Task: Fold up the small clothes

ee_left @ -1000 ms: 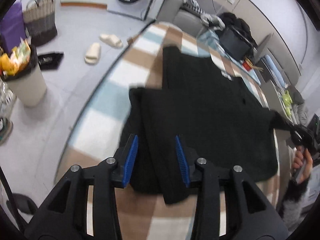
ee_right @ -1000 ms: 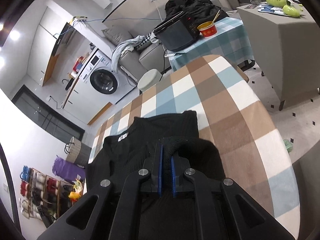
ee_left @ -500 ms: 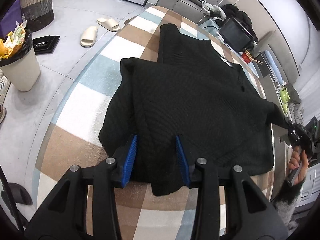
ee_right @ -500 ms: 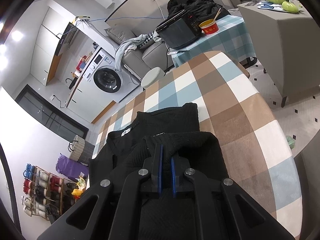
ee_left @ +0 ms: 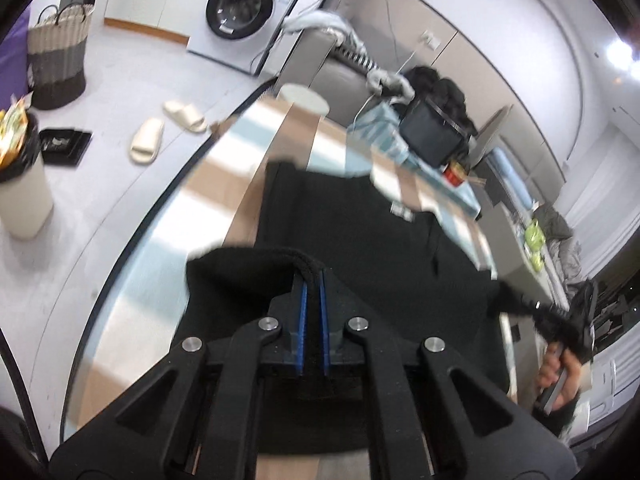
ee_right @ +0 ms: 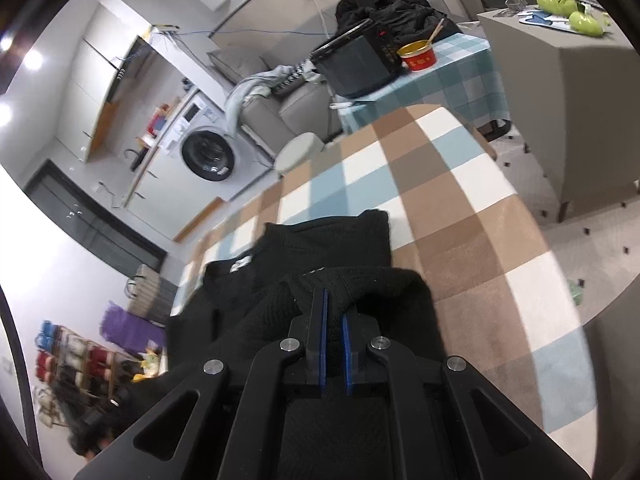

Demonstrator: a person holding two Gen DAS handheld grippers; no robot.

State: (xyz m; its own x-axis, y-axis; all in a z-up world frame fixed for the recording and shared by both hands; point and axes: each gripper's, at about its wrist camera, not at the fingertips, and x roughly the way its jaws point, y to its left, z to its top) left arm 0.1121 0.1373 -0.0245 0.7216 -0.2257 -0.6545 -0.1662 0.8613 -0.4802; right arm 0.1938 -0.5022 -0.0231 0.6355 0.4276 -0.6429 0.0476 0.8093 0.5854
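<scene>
Both the left gripper [ee_left: 313,280] and the right gripper [ee_right: 334,304] are pinching bottom-hem corners of the soft black knitted sweater [ee_left: 360,232], which is lying on the brown, white and blue checked tablecloth [ee_right: 460,208]. The knit is looking limp and likely to sag, so corner grips seem best.

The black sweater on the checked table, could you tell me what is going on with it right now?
A person is folding the black sweater on the checked table with a handheld gripper in each hand. The left gripper is shut on one edge of the sweater, lifting it clear of the cloth. The right gripper is shut on another bunched edge. The rest of the sweater lies spread on the table.
</scene>
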